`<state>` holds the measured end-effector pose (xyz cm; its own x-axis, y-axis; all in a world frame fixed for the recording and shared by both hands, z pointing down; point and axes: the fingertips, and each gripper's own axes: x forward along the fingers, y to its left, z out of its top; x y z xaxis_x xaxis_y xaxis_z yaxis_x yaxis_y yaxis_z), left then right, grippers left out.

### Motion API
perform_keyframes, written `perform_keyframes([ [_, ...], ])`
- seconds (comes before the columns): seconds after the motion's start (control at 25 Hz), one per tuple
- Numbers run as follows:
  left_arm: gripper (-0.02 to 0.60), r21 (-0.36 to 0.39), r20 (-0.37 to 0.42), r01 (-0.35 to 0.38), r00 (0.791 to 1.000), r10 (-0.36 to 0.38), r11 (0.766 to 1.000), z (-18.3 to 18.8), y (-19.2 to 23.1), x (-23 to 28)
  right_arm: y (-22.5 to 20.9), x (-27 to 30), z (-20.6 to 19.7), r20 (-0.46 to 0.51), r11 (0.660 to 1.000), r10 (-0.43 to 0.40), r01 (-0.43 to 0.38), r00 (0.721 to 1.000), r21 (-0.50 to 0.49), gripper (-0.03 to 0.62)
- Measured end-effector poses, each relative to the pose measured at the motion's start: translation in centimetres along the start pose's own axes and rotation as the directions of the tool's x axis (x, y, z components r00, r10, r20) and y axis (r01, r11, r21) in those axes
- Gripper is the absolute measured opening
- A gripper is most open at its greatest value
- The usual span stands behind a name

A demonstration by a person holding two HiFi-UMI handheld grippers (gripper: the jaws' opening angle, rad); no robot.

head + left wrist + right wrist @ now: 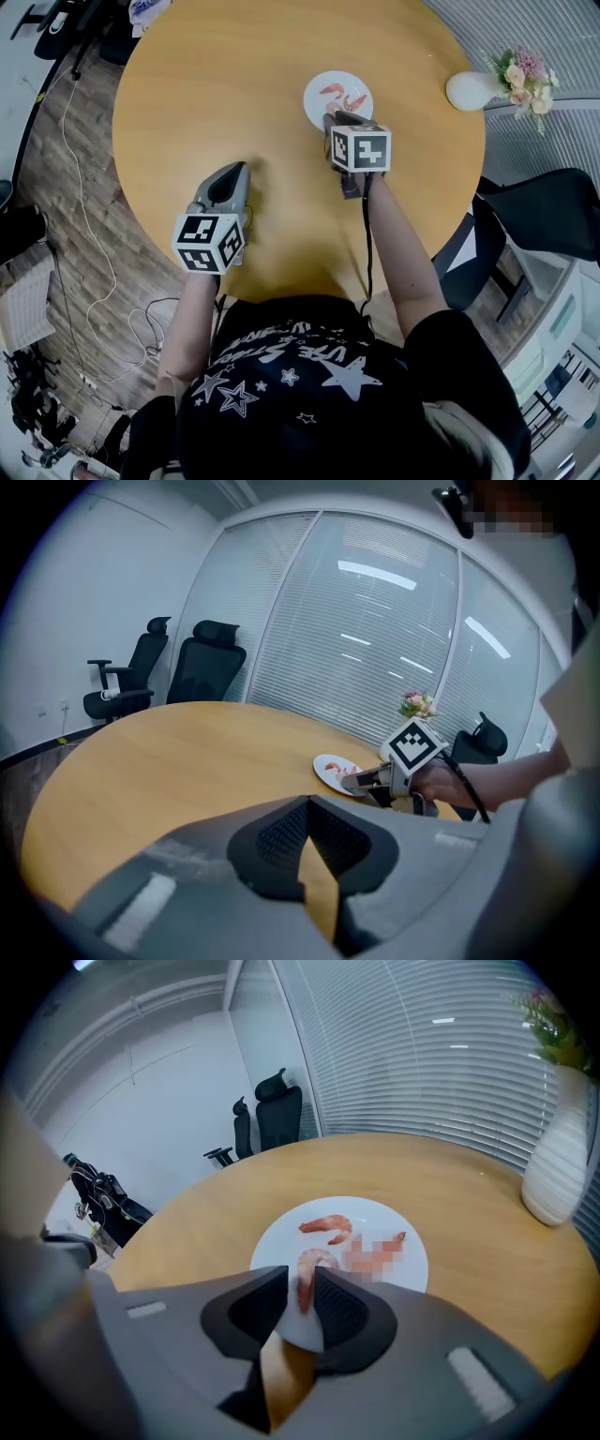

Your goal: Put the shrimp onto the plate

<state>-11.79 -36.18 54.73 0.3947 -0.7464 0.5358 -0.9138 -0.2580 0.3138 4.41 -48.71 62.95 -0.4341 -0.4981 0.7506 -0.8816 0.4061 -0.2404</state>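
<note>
A white plate (319,105) sits on the far right part of the round wooden table (216,84). Two pink shrimp (331,90) lie on it; in the right gripper view one curls at the plate's back (326,1226) and another lies to its right (377,1252). My right gripper (335,116) hangs over the plate's near rim (403,1218), shut on a third shrimp (306,1281) that sticks out towards the plate. My left gripper (237,169) is shut on nothing, over bare wood well left of the plate (328,767).
A white vase (472,91) with flowers (521,75) stands near the table's right edge, right of the plate. Black office chairs (203,663) stand beyond the table by the blinds. Cables trail on the floor (84,234) at left.
</note>
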Motion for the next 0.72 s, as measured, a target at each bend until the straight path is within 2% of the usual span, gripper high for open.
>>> perform_keyframes([
  [0.44,0.002,-0.011,0.040,0.002,0.999,-0.002,1.000,0.2,0.0,-1.9,0.8,-2.3,-0.3,0.012,1.000,-0.020,0.020,1.000,-0.011,0.087],
  [0.72,0.002,-0.005,0.090,0.013,0.996,-0.013,1.000,1.1,-0.7,-4.3,1.8,-5.6,0.4,0.067,0.999,-0.035,0.037,0.997,-0.018,0.086],
])
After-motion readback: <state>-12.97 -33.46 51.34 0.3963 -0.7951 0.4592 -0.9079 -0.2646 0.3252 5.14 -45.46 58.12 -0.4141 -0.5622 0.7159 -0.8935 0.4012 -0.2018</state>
